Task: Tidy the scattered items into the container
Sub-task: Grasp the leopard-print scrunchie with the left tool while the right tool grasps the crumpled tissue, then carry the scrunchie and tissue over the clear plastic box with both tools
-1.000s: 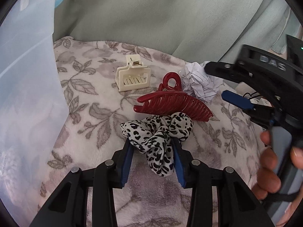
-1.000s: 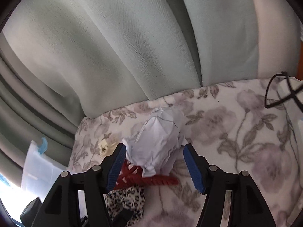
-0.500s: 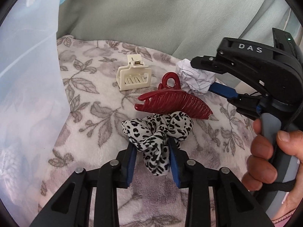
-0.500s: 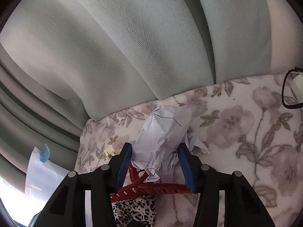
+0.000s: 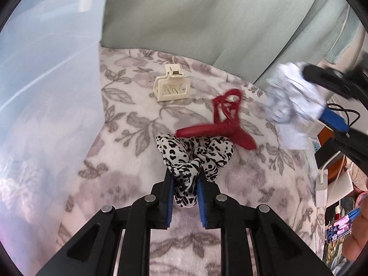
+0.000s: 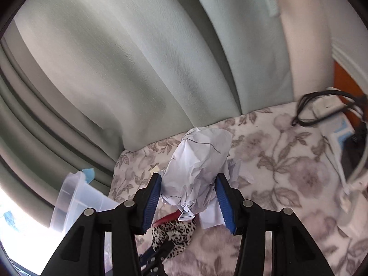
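My left gripper (image 5: 184, 193) is shut on a black-and-white spotted scrunchie (image 5: 195, 151), lifted a little off the floral blanket (image 5: 128, 142). A dark red claw clip (image 5: 220, 124) lies tilted just beyond the scrunchie and touches it. A cream claw clip (image 5: 172, 87) rests further back. My right gripper (image 6: 188, 197) is shut on a crumpled white paper ball (image 6: 197, 168), held above the blanket; the paper ball (image 5: 292, 99) also shows at the right of the left wrist view. The translucent plastic container (image 5: 43, 73) stands at the left.
Pale green curtains (image 6: 138, 64) hang behind the blanket. A black cable (image 6: 308, 112), a white power strip (image 6: 333, 124) and boxes sit at the far right. The container (image 6: 73, 197) shows low left in the right wrist view. A person's hand (image 5: 361, 230) is at the right edge.
Both grippers have closed tighter and risen, lifting the scrunchie and the paper ball. The red claw clip has been knocked and turned on its side. The container now looms closer at left.
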